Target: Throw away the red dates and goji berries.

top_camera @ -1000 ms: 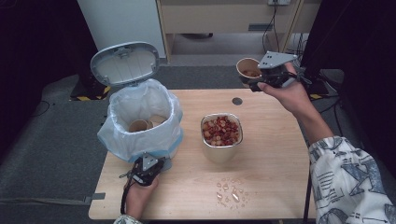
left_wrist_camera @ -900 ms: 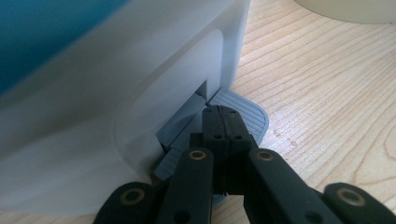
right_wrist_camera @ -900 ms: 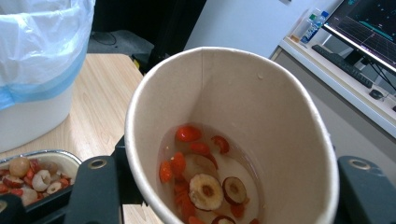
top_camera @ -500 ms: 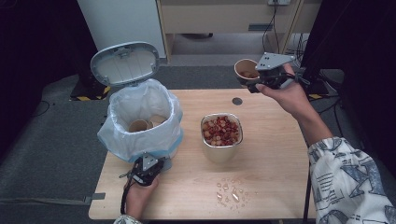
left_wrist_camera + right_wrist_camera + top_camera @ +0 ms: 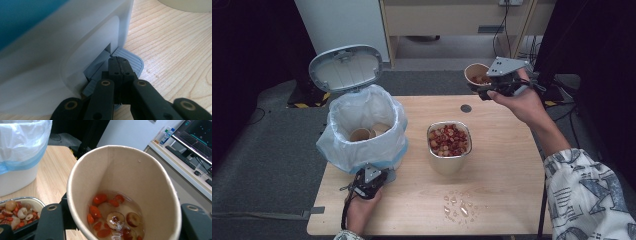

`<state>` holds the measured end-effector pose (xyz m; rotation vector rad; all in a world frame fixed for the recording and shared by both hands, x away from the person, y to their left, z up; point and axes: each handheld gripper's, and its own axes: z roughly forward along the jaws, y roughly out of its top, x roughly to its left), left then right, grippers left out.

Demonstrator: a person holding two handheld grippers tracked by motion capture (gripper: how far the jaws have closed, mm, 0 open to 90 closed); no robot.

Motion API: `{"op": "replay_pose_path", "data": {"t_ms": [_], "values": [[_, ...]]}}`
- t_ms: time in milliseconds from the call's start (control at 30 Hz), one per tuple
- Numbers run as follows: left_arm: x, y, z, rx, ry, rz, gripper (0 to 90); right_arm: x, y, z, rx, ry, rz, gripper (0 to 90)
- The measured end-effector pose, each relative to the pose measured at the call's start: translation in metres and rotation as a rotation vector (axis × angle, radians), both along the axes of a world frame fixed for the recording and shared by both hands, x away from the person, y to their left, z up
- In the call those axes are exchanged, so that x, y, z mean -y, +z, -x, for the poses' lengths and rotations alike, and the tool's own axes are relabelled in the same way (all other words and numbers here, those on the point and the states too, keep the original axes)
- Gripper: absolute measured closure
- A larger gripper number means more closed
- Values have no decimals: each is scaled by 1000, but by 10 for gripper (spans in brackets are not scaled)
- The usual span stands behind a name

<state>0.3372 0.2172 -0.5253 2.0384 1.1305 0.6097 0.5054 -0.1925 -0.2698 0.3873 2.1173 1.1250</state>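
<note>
Table evenly lit; surroundings dark; close foreground softly blurred.

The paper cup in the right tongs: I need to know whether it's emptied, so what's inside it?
The paper cup holds red berries, sliced dates and some clear liquid pooled at the bottom. The near rim and the right tongs cover the lowest part.
</note>
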Motion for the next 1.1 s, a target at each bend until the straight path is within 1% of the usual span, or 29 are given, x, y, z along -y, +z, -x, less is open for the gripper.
{"op": "replay_pose_path", "data": {"t_ms": [133,333,433,567,633,733,767,867,1033,1100], "values": [[0,0,0,1,0,0,893,-4,-1,3,8,13,13,370],[0,0,0,1,0,0,892,-5,0,6,25,10,28,370],[0,0,0,0,0,2,892,-7,0,10,57,14,60,370],[0,0,0,2,1,-1,892,-9,-3,13,78,18,97,370],[0,0,0,2,1,-1,892,-9,-4,13,85,19,113,370],[0,0,0,1,1,0,892,-7,-5,12,88,17,122,370],[0,0,0,1,1,1,892,-6,-6,11,95,10,134,370],[0,0,0,0,0,2,892,-7,-6,9,106,4,145,370],[0,0,0,1,0,1,892,-14,-6,9,125,28,164,370],[0,0,0,1,0,3,893,-14,-6,9,130,24,169,370]]}}
